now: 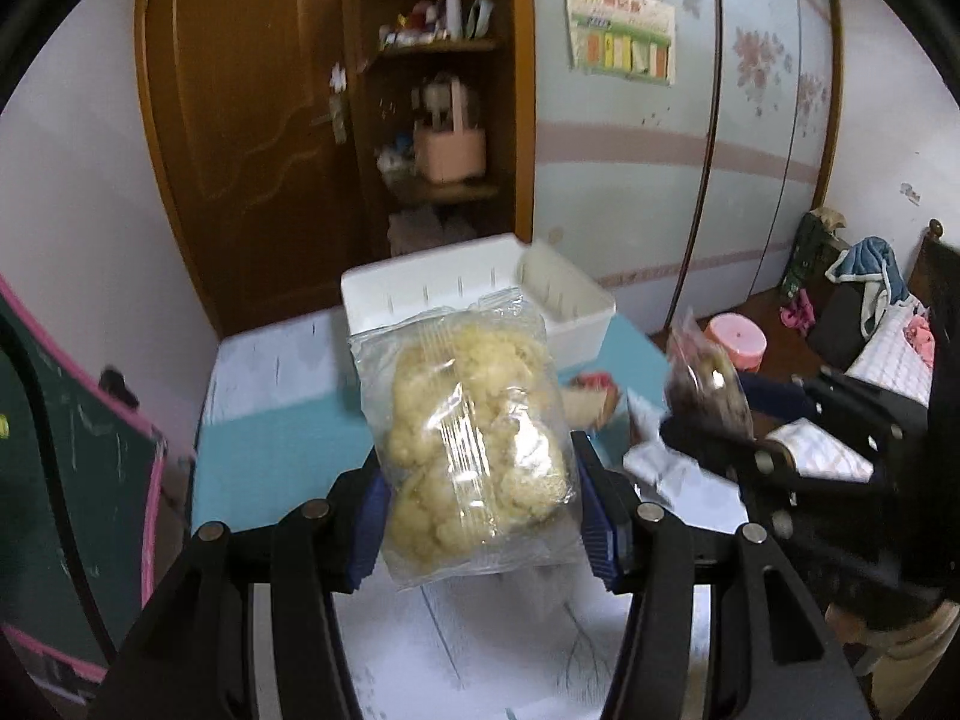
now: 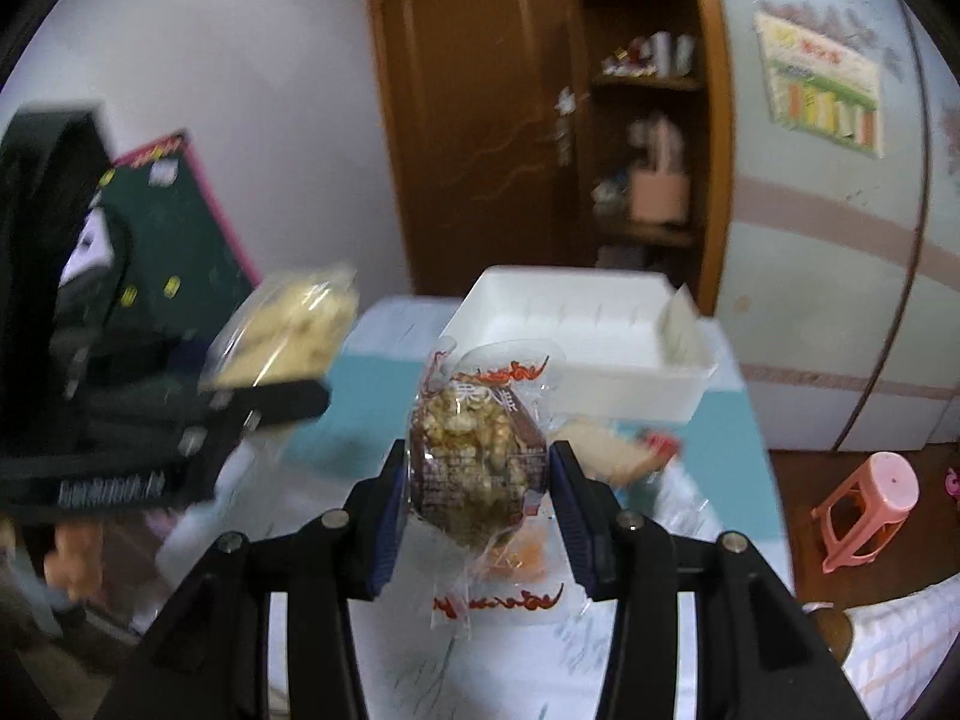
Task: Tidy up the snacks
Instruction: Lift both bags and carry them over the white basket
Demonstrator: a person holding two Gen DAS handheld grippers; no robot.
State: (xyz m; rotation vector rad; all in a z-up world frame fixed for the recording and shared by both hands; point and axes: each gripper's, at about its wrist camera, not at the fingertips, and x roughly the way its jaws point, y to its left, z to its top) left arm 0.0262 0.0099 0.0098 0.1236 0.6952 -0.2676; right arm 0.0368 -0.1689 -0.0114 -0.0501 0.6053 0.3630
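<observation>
My left gripper [image 1: 480,498] is shut on a clear bag of pale yellow puffed snack [image 1: 468,420], held above the table in front of the white bin [image 1: 564,294]. My right gripper [image 2: 477,480] is shut on a clear-wrapped brown nut-and-popcorn snack [image 2: 477,456], also held above the table short of the white bin [image 2: 576,336], which looks empty. The right gripper with its snack shows at the right of the left wrist view [image 1: 708,396]; the left gripper and its yellow bag [image 2: 288,324] show at the left of the right wrist view.
More wrapped snacks [image 2: 618,450] lie on the table with the blue and white cover [image 1: 270,438] near the bin. A pink stool [image 2: 864,504] stands on the floor at the right. A brown cabinet [image 1: 432,108] and a chalkboard [image 1: 72,480] stand behind and left.
</observation>
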